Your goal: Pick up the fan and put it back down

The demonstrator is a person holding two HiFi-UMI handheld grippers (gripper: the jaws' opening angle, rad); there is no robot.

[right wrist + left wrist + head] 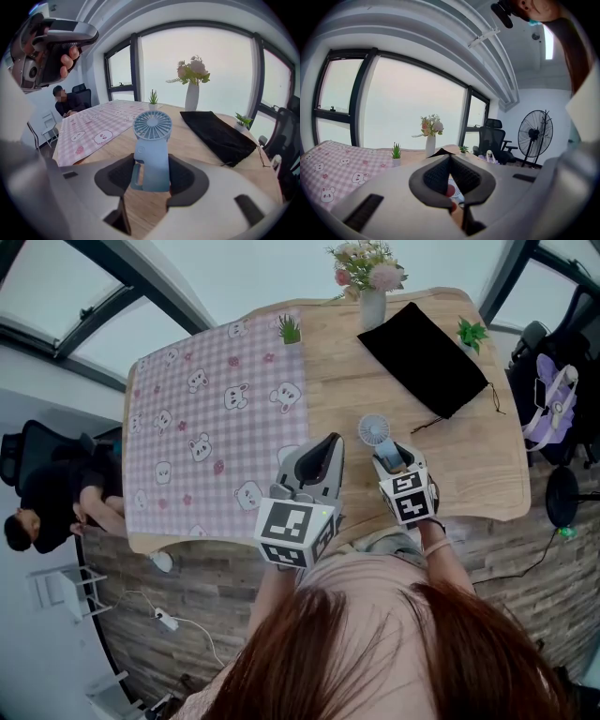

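A small light-blue hand-held fan (152, 150) stands upright between the pads of my right gripper (151, 174), which is shut on its handle. Its round grille (153, 125) rises above the jaws. In the head view the fan (374, 430) sticks out of the right gripper (388, 459) over the wooden table (487, 474), near its front edge. My left gripper (323, 454) hovers beside it to the left, at the edge of the pink cloth. Its jaws (450, 159) meet at the tips with nothing between them.
A pink checked cloth with bunny prints (206, 427) covers the table's left half. A black pouch (427, 357), a vase of flowers (372, 298) and two small potted plants (289, 329) (472, 334) stand toward the back. A person (56, 498) sits at the left.
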